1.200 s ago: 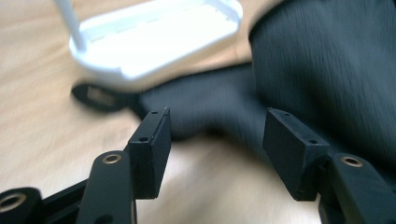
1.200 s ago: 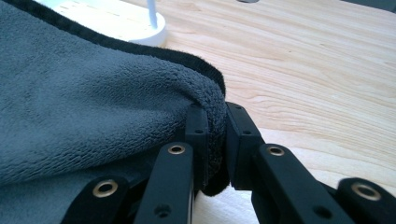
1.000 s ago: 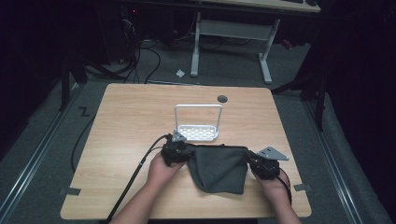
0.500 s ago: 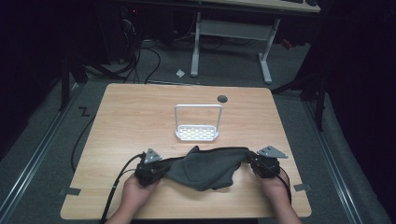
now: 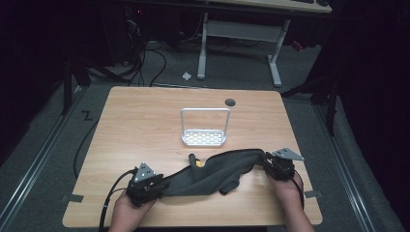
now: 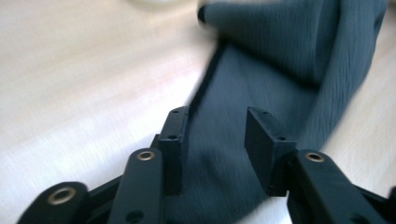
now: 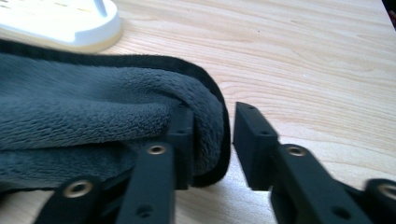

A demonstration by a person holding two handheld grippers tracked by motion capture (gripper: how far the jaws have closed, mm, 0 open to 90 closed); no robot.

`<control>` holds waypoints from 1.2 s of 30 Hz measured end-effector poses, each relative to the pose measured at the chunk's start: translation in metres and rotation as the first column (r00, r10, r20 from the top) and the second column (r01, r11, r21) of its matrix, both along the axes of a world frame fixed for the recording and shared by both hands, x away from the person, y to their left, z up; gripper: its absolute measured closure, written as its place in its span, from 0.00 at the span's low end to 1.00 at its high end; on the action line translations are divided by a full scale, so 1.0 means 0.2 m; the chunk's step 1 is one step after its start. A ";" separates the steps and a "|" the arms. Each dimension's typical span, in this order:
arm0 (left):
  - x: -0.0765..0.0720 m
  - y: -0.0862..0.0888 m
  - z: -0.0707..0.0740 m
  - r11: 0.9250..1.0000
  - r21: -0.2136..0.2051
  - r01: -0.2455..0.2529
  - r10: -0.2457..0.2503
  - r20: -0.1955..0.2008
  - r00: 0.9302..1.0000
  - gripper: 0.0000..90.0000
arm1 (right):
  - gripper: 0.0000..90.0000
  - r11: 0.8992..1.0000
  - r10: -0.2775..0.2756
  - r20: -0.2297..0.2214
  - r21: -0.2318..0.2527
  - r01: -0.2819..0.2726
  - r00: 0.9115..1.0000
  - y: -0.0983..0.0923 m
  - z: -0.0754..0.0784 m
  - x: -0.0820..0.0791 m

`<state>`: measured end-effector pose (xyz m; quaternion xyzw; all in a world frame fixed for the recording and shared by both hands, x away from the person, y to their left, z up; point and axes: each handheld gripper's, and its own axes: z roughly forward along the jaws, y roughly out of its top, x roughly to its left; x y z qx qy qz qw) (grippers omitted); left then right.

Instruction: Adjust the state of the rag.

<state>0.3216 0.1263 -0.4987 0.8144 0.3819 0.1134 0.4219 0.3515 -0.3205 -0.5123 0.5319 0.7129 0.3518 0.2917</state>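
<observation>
Now the dark cloth (image 5: 217, 174) lay stretched across the near part of the bench (image 5: 145, 125), just in front of the white rack (image 5: 204, 137) and apart from it. The left gripper (image 6: 217, 135) sat at the cloth's left end; its jaws had just been opening and stood apart, the cloth lying between them without being pinched. The right gripper (image 7: 212, 135) was at the right end, its jaws also just opened, the folded fleecy edge draped against one jaw with a gap to the other.
</observation>
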 end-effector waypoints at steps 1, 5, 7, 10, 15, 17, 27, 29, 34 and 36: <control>0.03 -0.02 0.01 1.000 -0.001 0.013 -0.013 0.002 1.000 0.63 | 0.70 1.000 0.002 0.007 0.001 -0.002 1.000 0.00 0.01 0.00; 0.16 -0.17 0.00 0.997 0.047 0.067 -0.067 -0.011 0.998 0.58 | 0.60 1.000 0.001 0.034 0.001 -0.001 0.999 0.01 0.05 -0.03; 0.23 -0.26 -0.03 0.993 0.067 0.092 -0.090 -0.040 0.995 0.53 | 0.58 1.000 0.006 0.051 -0.005 -0.005 0.999 0.02 0.06 -0.04; 0.29 -0.37 -0.08 0.981 0.147 0.124 -0.117 -0.053 0.992 0.50 | 0.57 1.000 0.017 0.067 -0.003 -0.017 0.998 0.04 0.08 -0.07; 0.28 -0.41 -0.12 0.976 0.166 0.140 -0.134 -0.049 0.990 0.75 | 0.57 0.996 0.091 0.049 0.013 -0.092 0.995 0.10 0.07 -0.11; 0.27 -0.40 -0.12 0.979 0.154 0.136 -0.131 -0.046 0.990 0.89 | 0.59 0.991 0.131 0.031 -0.001 -0.131 0.991 0.14 0.06 -0.12; 0.20 -0.11 -0.10 1.000 -0.027 -0.007 0.006 -0.042 0.999 0.94 | 0.62 0.966 0.257 -0.051 0.038 -0.255 0.965 0.30 -0.02 -0.11; 0.18 -0.08 -0.10 0.999 -0.043 -0.009 0.007 -0.038 0.999 0.93 | 0.56 0.960 0.276 -0.074 0.069 -0.271 0.958 0.35 -0.04 -0.07; 0.15 -0.08 -0.12 0.997 -0.080 -0.013 0.008 -0.053 0.999 0.93 | 0.51 0.946 0.323 -0.071 0.046 -0.321 0.944 0.51 -0.03 -0.04; 0.15 -0.09 -0.13 0.997 -0.081 0.002 -0.007 -0.064 0.998 0.93 | 0.51 0.940 0.340 -0.058 0.029 -0.339 0.939 0.54 -0.03 -0.06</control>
